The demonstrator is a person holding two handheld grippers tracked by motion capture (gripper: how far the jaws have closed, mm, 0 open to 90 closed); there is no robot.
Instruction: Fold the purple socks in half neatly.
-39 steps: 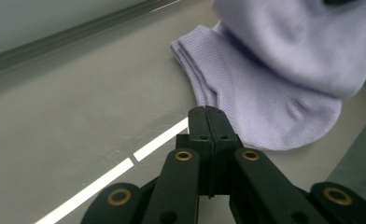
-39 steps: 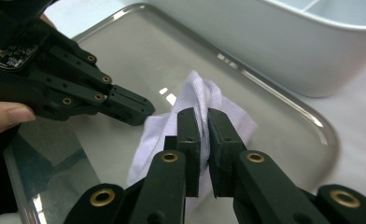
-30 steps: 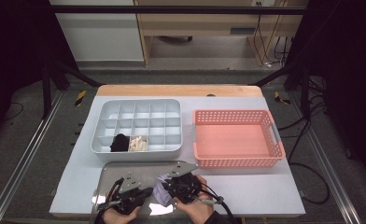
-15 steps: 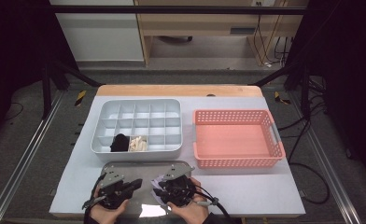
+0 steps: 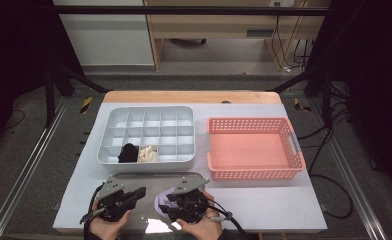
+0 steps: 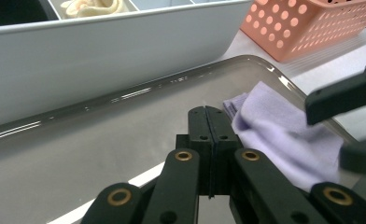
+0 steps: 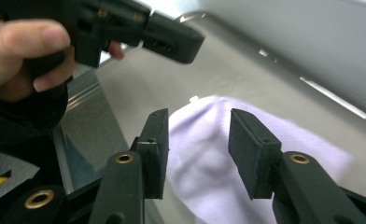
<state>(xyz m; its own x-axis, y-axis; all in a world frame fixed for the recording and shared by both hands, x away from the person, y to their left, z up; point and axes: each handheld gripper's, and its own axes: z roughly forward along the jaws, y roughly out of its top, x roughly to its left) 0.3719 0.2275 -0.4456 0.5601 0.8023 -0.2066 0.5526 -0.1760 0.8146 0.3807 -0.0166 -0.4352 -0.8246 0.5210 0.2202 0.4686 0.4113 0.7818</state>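
Since the frame a second ago my two grippers have drawn apart, the left gripper off to the left over the shiny grey metal tray, jaws pressed flat together on nothing. My right gripper stands half open, empty, its matte black pads either side of the soft lilac folded cloth lying just beyond and beneath them. Ahead sit a pale grey plastic compartment box and a perforated salmon plastic basket.

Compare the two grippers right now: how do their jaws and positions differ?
The left gripper has its jaws pressed shut on nothing, beside the lilac cloth; the right gripper has its jaws open, straddling that cloth. In the high view, the left sits off the cloth, the right directly over it. Both are above the steel tray.
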